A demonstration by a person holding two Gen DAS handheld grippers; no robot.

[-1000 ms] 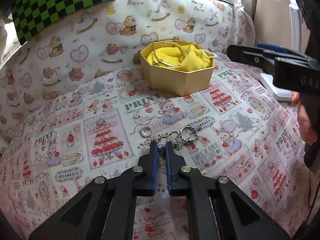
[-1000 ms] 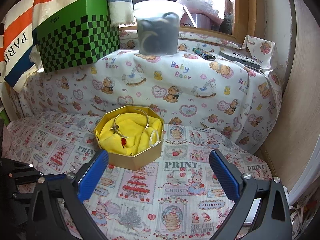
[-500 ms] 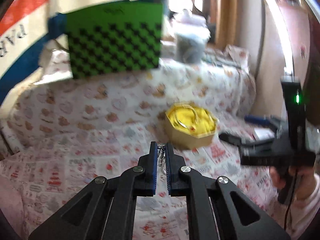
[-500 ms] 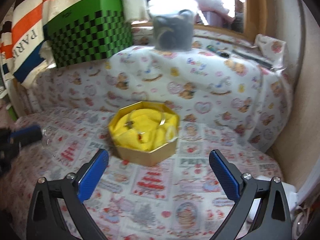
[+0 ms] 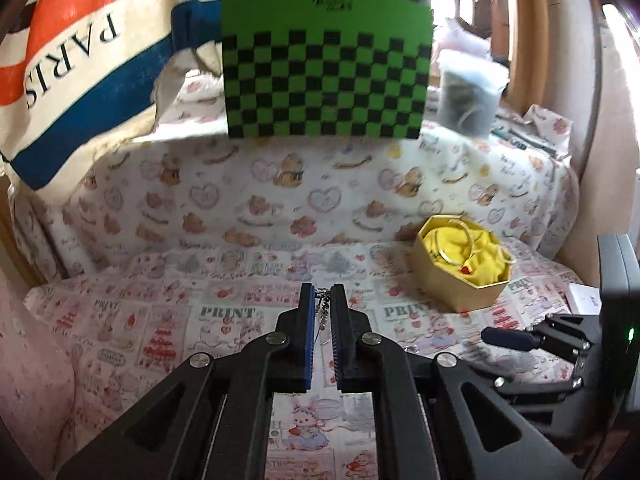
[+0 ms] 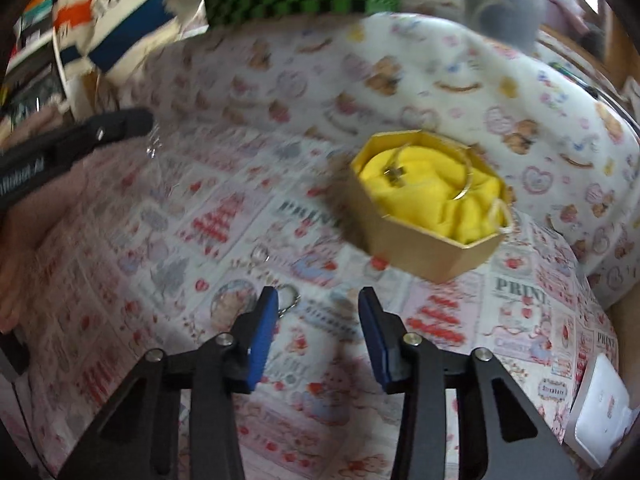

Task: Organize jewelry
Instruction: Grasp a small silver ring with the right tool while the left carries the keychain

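Left gripper (image 5: 323, 300) raised above the printed cloth (image 5: 224, 312), left of the gold box (image 5: 464, 268), fingers pinched on a thin silver chain (image 5: 322, 312) dangling between the pads. Right gripper (image 6: 318, 300) low near the box, fingers parted, empty; a silver ring (image 6: 289, 300) lies on the cloth just beside its left finger.

Both the left gripper (image 5: 323, 298) and right gripper (image 6: 318, 304) look alike — black arms, silver screws, blue finger pads (image 6: 262, 332).
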